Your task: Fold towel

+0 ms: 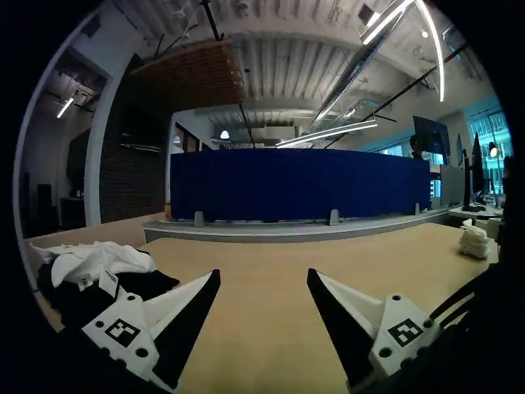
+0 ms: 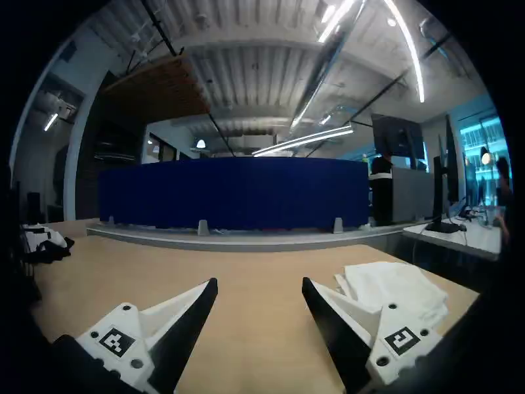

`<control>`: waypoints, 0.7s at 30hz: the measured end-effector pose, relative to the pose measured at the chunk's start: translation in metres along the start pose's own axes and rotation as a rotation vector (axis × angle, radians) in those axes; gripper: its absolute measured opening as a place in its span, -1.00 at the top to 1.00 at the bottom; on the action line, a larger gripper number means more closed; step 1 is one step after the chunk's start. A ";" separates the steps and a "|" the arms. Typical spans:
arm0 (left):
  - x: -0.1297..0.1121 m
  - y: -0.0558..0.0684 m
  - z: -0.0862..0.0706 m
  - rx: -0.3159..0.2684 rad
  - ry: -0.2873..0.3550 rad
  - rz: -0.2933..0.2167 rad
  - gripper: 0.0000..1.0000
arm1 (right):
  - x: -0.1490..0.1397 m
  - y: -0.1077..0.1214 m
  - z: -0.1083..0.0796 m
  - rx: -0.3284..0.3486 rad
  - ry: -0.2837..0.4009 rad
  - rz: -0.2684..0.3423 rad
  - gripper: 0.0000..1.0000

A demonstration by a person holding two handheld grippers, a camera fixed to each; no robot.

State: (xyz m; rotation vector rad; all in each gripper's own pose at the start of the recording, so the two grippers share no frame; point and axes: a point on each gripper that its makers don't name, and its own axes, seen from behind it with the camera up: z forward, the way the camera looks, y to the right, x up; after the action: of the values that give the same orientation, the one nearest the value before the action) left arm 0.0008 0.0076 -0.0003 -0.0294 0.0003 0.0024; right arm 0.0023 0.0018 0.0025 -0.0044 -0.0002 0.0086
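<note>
- The left gripper (image 1: 263,272) has white, wedge-shaped plastic fingers with black inner faces. They stand wide apart over bare table, gripping nothing.
- The right gripper (image 2: 259,281) is built the same way. Its fingers are also spread wide, with nothing between them.
- The table (image 1: 282,256) is smooth, pale wood with a matte finish.
- In the right gripper view, a folded white towel (image 2: 394,285) lies soft and slightly rumpled on the table. It sits just behind that gripper's right-hand finger and is partly hidden by it; whether they touch, I cannot tell.
- In the left gripper view, the same towel sits far off at the table's right edge as a small, squat white stack.
- The left gripper view brings close a loose heap of white and black cloth (image 1: 98,266), crumpled, beside its left-hand finger. In the right gripper view the heap is a small lump at the far left.
- A deep blue fabric partition (image 2: 236,194) runs along the back of the table.
</note>
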 end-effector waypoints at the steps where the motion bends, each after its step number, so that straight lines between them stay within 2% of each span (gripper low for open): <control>1: 0.000 0.000 0.000 0.000 0.000 0.000 -0.96 | 0.000 0.000 0.000 -0.001 0.000 -0.004 -0.99; 21: 0.000 -0.001 -0.001 0.000 0.000 0.000 -0.97 | -0.002 0.001 -0.001 -0.005 0.000 -0.009 -0.99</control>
State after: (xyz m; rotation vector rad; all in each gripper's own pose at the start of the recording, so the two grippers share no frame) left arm 0.0012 0.0069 -0.0016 -0.0295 0.0004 0.0026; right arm 0.0007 0.0029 0.0020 -0.0093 -0.0004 -0.0006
